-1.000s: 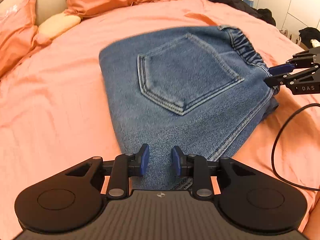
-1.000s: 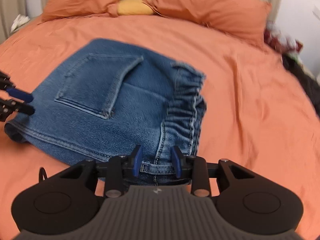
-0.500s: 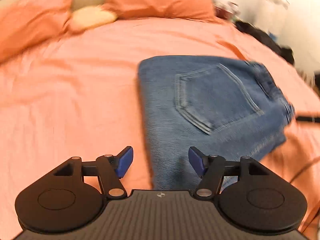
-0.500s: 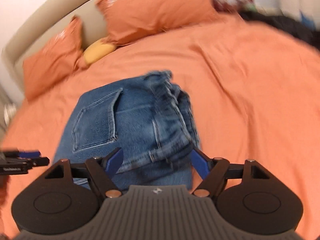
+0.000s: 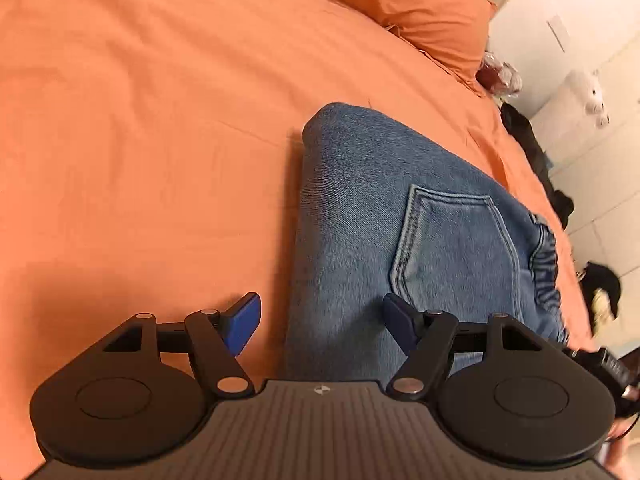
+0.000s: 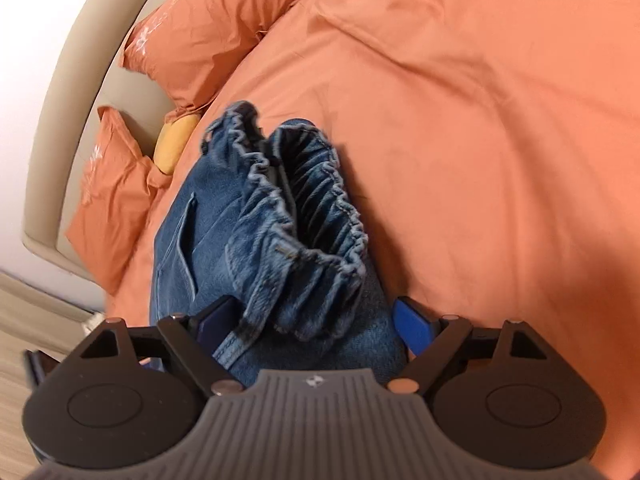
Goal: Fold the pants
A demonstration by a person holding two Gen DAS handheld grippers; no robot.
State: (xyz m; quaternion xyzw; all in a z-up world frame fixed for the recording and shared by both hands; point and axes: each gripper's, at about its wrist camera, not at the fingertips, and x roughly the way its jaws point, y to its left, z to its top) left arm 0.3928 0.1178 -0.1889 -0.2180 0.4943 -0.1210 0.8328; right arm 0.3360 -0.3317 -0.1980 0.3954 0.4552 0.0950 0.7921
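Note:
The blue denim pants [image 5: 400,232] lie folded into a compact stack on the orange bed sheet [image 5: 140,140], back pocket up. My left gripper [image 5: 322,322] is open, straddling the folded left edge of the stack; one blue pad is over the sheet, the other over the denim. In the right wrist view the elastic waistband [image 6: 316,200] of the pants [image 6: 208,240] bunches up just ahead of my right gripper [image 6: 316,330], which is open with its blue pads either side of the denim end. Neither gripper holds anything.
Orange pillows [image 6: 208,28] and a yellow cushion [image 6: 174,142] lie by the beige headboard [image 6: 68,80]. Dark clothes [image 5: 532,152] hang off the bed's far right side, with white cupboards behind. Wood floor [image 6: 32,312] shows at the left of the right wrist view.
Both grippers opened, letting go of the pants, which now lie on the bed. Both then swung around and dropped low at opposite ends of the stack.

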